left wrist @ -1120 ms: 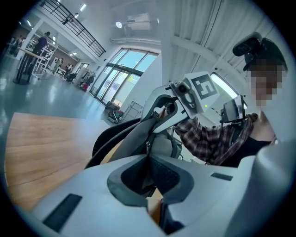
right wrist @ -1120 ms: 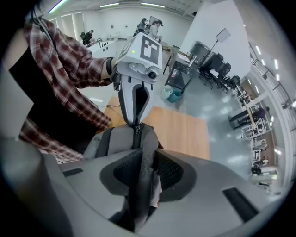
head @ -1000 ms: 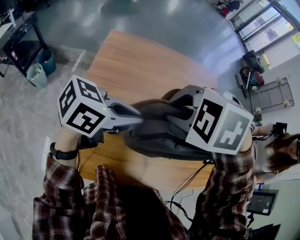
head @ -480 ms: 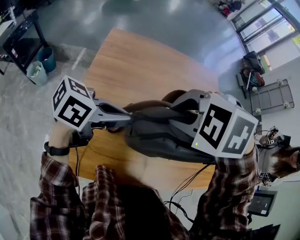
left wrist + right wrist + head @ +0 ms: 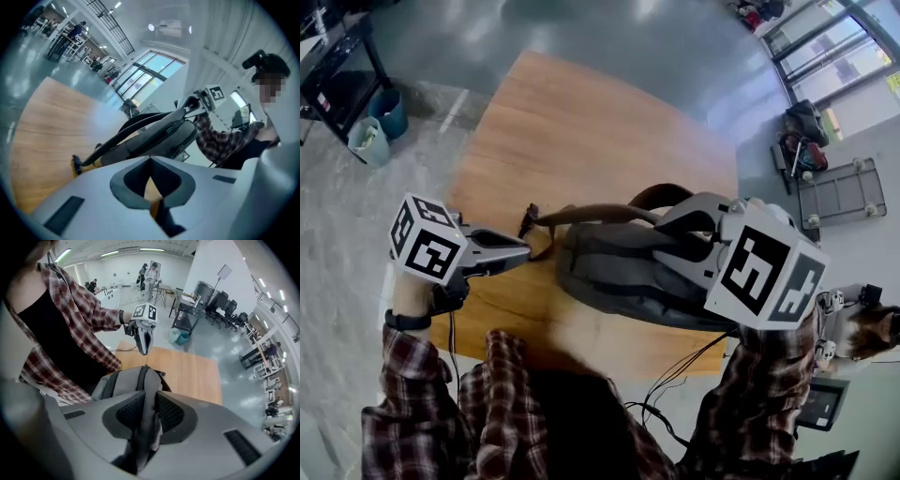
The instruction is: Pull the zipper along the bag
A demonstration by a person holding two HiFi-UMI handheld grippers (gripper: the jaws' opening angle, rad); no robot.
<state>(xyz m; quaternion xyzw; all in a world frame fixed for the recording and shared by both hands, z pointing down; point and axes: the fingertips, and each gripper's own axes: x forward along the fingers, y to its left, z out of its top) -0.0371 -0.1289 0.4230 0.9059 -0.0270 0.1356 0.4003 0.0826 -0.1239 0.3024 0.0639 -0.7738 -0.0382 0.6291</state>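
One grey backpack (image 5: 609, 277) lies on the wooden table (image 5: 581, 122). It looks soft and slack, likely to bunch or slide unless its fabric is held taut near the zipper. The pull tab is the place to pinch, though I cannot pick it out. The right gripper (image 5: 145, 425) clamps a fold of the top fabric. The left gripper (image 5: 527, 250) is closed on nothing visible, just beside a loose strap end (image 5: 529, 221). The backpack's contents are hidden.

The bag (image 5: 609, 281) lay on the tabletop (image 5: 581, 131), near the person's edge. The left tongs (image 5: 523, 251) stood just left of it; the right tongs (image 5: 661, 232) stood over its right part.
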